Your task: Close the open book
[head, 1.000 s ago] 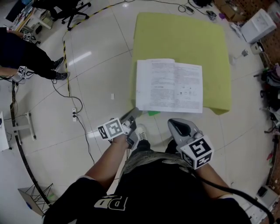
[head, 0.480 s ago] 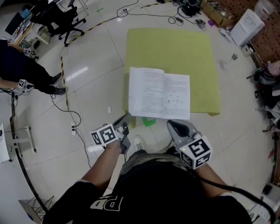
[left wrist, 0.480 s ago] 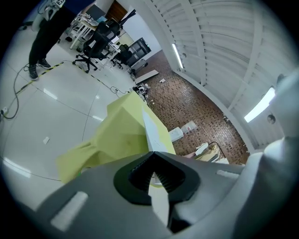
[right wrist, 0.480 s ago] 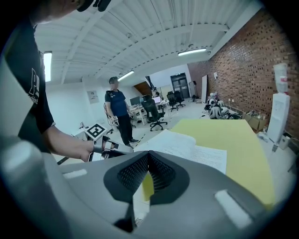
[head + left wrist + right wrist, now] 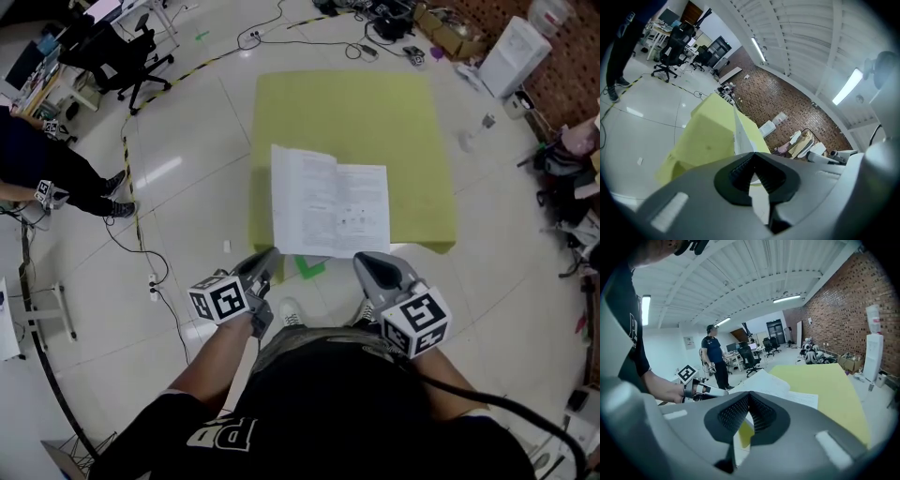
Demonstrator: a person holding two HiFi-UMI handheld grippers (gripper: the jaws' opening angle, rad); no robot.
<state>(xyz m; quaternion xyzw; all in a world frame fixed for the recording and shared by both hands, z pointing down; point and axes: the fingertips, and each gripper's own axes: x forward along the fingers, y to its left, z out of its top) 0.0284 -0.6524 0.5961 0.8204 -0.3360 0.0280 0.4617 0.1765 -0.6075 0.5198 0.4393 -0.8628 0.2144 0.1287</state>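
An open book with white printed pages lies flat at the near edge of a low yellow-green table. My left gripper is shut and empty, its tips just short of the book's near left corner. My right gripper is also shut and empty, just below the book's near edge towards its right. In the left gripper view the book shows edge-on beyond the left gripper. In the right gripper view the pages lie ahead of the right gripper.
The table stands on a glossy tiled floor. A green tape mark lies under the near edge. A person and an office chair are at the far left. A white dispenser, boxes and cables line the far right.
The head view has drawn back, so table and book sit higher and smaller in the frame. Both grippers stay shut near the book's near edge. The book is still open.
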